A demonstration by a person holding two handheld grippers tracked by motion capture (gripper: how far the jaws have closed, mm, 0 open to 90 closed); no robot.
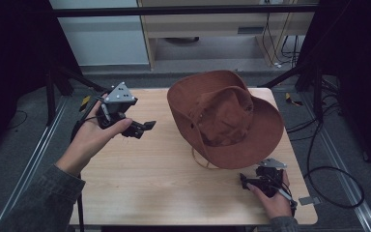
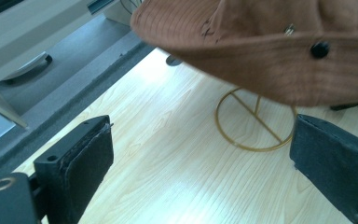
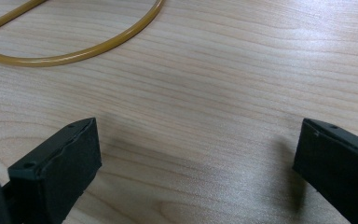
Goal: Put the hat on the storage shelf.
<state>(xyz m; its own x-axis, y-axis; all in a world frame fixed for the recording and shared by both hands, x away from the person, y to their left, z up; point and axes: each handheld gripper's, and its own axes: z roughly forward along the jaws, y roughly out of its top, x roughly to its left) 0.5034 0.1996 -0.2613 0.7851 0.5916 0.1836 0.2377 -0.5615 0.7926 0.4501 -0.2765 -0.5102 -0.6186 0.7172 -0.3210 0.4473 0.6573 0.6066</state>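
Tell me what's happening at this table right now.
A person holds a two-jaw gripper in each hand at a wooden table. A brown wide-brimmed hat sits raised on a gold wire stand whose ring base rests on the table. The left gripper is held above the table left of the hat, jaws open. The right gripper is low near the table's front right, just below the brim, jaws also open. Neither holds anything.
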